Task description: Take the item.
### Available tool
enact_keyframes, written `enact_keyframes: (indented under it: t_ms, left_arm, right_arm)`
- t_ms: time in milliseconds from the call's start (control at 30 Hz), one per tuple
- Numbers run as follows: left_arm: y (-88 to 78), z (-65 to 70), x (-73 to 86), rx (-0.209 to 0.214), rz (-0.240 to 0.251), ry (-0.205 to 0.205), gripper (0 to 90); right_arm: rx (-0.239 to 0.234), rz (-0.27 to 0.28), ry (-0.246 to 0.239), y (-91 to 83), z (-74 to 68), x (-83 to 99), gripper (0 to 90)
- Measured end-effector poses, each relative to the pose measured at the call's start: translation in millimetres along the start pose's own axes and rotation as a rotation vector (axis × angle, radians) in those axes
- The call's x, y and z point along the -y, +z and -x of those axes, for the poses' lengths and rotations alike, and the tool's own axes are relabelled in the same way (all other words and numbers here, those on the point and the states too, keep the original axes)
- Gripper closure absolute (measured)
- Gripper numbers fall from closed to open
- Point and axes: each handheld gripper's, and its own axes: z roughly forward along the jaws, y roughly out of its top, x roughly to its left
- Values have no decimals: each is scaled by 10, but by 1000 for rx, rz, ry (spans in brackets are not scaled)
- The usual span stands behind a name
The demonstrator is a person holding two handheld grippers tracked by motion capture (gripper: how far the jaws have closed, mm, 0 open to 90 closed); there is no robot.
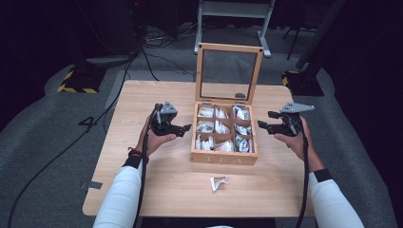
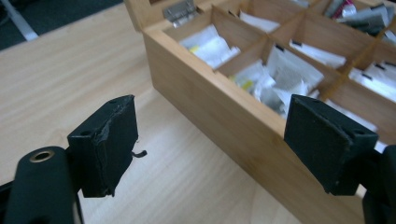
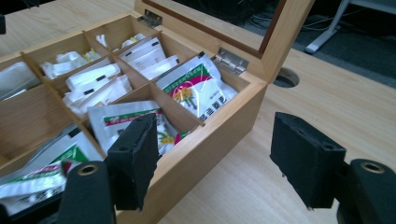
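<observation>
A wooden box with several compartments stands on the table, its glass-paned lid upright at the back. The compartments hold sachets, white ones on the left side and green-and-red printed ones on the right. My left gripper hovers just left of the box, open, nothing between its pads. My right gripper is held just right of the box, open and empty; in its own view the right gripper straddles the box's near corner. A loose crumpled sachet lies in front of the box.
The light wooden table has a round cable hole behind the box. Cables trail from both grippers down past the person's white sleeves. Beyond the table are floor cables, a yellow-and-black striped base and a white stand.
</observation>
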Motion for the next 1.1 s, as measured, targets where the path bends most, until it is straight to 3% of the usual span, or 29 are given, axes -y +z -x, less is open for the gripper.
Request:
enact_keyframes:
  t_ms: [133,233,300,367,433,600,700,900,1100]
  left_arm:
    - [73,-10,-134,-12,17,-13,181]
    - [148,8,-241,-15,9,-5,180]
    - [210,19,-311,-16,2,-9,178]
    - [280,24,-383,-23,-12,7,178]
    - [346,2,-455,-31,-29,28,179]
    - [486,-34,-588,-53,-42,31,179]
    - [554,-70,-643,-61,-41,11,178]
    - [618,-141,-713,-87,-30,-28,174]
    - [669,-220,-771,-96,-25,-55,176]
  right_arm:
    - [20,27,21,42,49,-91,327]
    - [37,28,14,63,64,-129,334]
    - [34,37,34,81,84,-163,334]
    - [29,61,65,94,116,-215,334]
    - [34,62,67,103,129,-232,334]
    - [56,49,88,191,190,-287,328]
    - [49,35,105,264,197,-309,314]
    - [35,21,73,396,162,-370,283]
    - [41,12,79,475,191,-442,270]
